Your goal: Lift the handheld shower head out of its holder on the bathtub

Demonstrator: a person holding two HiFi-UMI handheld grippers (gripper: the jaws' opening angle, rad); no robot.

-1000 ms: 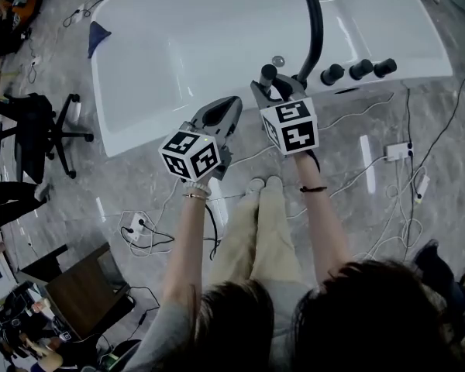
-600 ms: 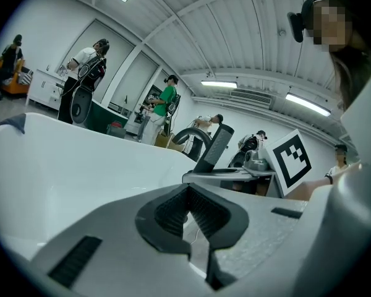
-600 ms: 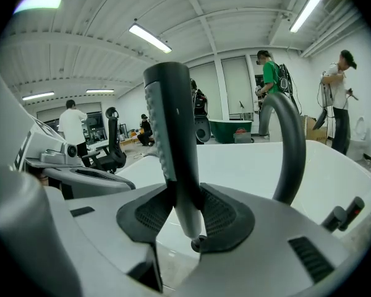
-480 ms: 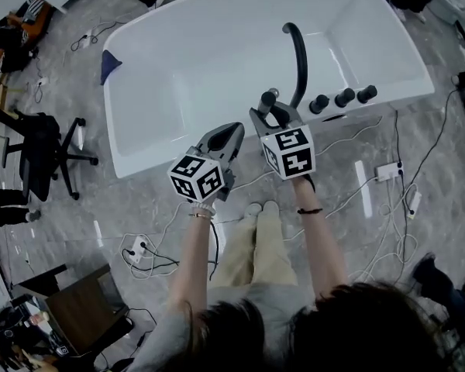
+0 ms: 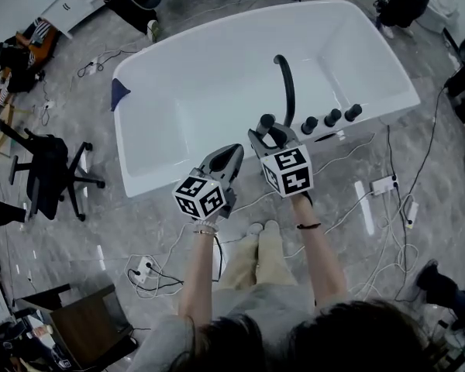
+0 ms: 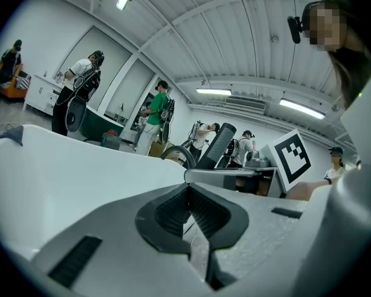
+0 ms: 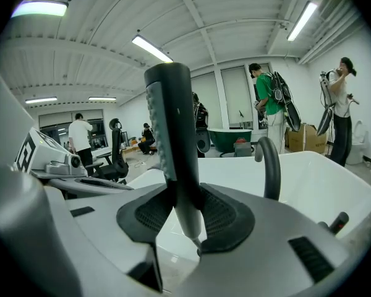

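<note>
My right gripper [image 5: 270, 132] is shut on the dark grey handheld shower head [image 5: 266, 122], whose handle stands upright between the pads [image 7: 173, 135]. It hangs above the near rim of the white bathtub [image 5: 159, 183], just left of the black curved spout [image 5: 286, 84] and three black knobs [image 5: 332, 117]. My left gripper [image 5: 228, 158] is beside it to the left, also over the rim, shut with nothing between its pads [image 6: 173, 212]. In the left gripper view the shower head [image 6: 224, 142] shows to the right, beside the right gripper's marker cube [image 6: 294, 159].
A blue cloth [image 5: 120, 93] lies on the tub's left corner. A black office chair [image 5: 50, 173] stands on the marble floor at left. Cables and power strips [image 5: 387, 183] trail along the floor near the tub. People stand beyond the tub [image 6: 154, 113].
Both grippers have risen, the shower head staying in the right one. In the head view the tub looks smaller and farther below.
</note>
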